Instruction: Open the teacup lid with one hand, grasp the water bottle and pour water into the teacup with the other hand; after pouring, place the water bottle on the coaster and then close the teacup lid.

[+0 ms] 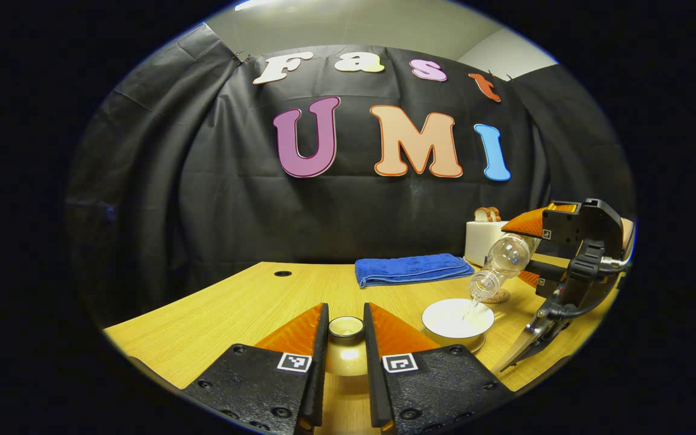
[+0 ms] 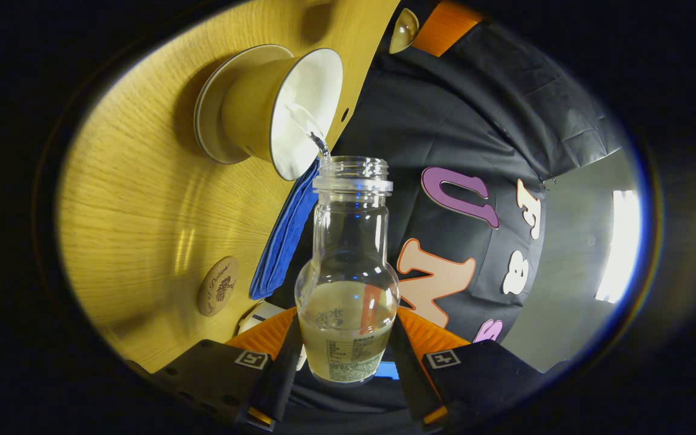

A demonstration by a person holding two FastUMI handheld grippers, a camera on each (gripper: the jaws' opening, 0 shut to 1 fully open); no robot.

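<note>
Right gripper view is showing my right gripper (image 2: 348, 356) squeezing the water bottle (image 2: 348, 290), its neck tipping toward the teacup (image 2: 275, 109) and water running in. My left gripper (image 1: 346, 338) is pinching the teacup lid (image 1: 346, 327), just beside the cup.

Clear water bottle (image 2: 348, 284) is tipped mouth-down, water streaming into the open white-lined teacup (image 1: 458, 319) on its saucer. The lid (image 1: 346, 327) is off, lifted just beside it. Round wooden coaster (image 2: 218, 286) lies bare nearby.

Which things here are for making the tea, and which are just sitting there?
For the job: water bottle, teacup, teacup lid, coaster, left gripper, right gripper.

Just lying about: blue towel, toaster with bread.
</note>
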